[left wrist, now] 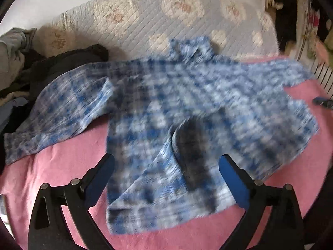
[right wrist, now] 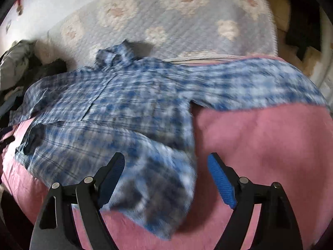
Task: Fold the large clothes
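From your left wrist camera, the blue checked shirt [left wrist: 187,108] lay spread on the pink blanket [left wrist: 62,162]. Your left gripper [left wrist: 166,162] was spread wide over the shirt's near edge, and its pads pinched nothing. One sleeve reached left from the shirt, toward a dark pile of clothes [left wrist: 62,62]. The collar pointed away from you, onto the flowered quilt [left wrist: 166,16]. Bare pink showed to the left and to the right of the shirt's near edge.

From your right wrist camera, your right gripper [right wrist: 166,166] was spread wide too. The shirt's [right wrist: 116,108] near corner lay under and between the pads, but they did not press it. To the right of the shirt, the pink blanket [right wrist: 260,145] was bare, with lots of room.
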{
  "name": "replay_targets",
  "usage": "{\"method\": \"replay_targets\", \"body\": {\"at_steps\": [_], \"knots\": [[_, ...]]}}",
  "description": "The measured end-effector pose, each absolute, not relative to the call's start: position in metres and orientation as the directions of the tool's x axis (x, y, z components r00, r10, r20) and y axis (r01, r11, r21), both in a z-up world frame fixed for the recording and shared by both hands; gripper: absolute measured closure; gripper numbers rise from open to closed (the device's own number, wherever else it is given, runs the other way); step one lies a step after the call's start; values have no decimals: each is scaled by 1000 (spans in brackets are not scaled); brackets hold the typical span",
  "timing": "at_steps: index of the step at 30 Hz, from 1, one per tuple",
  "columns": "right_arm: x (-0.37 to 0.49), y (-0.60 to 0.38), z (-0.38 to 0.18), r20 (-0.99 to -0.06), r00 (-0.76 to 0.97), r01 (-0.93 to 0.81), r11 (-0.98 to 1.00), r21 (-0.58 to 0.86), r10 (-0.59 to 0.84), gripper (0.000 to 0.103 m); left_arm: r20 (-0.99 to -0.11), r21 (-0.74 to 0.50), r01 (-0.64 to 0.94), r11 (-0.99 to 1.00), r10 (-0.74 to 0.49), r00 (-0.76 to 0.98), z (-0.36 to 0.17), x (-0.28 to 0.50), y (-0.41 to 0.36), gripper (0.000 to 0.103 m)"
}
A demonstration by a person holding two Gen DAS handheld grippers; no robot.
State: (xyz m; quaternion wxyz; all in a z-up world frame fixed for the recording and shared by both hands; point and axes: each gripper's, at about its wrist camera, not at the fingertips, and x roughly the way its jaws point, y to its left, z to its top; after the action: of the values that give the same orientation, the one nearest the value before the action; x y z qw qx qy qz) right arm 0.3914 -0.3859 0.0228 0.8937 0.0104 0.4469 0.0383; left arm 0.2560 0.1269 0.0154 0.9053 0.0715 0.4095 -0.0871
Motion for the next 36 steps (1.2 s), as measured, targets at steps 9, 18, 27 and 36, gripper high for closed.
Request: {"method": "replay_targets", "body": {"at_steps": [9, 18, 27, 36], "knots": [[399, -397, -33, -895, 424, -114, 988, 102, 141, 37, -863, 79, 211, 974, -39, 503, -28, 256, 137, 4], [412, -391, 29, -688, 722, 8, 996, -92, -70, 99, -722, 307, -82, 948, 288, 629, -17, 285, 176, 5], [438, -404, 34, -720, 692, 57, 998, -15, -50, 98, -795, 8, 222, 975, -129, 593, 2, 251, 166, 5], [412, -415, -4, -827, 562, 46, 999, 2, -24, 30, -824, 185, 72, 980, 115, 555, -43, 289, 155, 0]]}}
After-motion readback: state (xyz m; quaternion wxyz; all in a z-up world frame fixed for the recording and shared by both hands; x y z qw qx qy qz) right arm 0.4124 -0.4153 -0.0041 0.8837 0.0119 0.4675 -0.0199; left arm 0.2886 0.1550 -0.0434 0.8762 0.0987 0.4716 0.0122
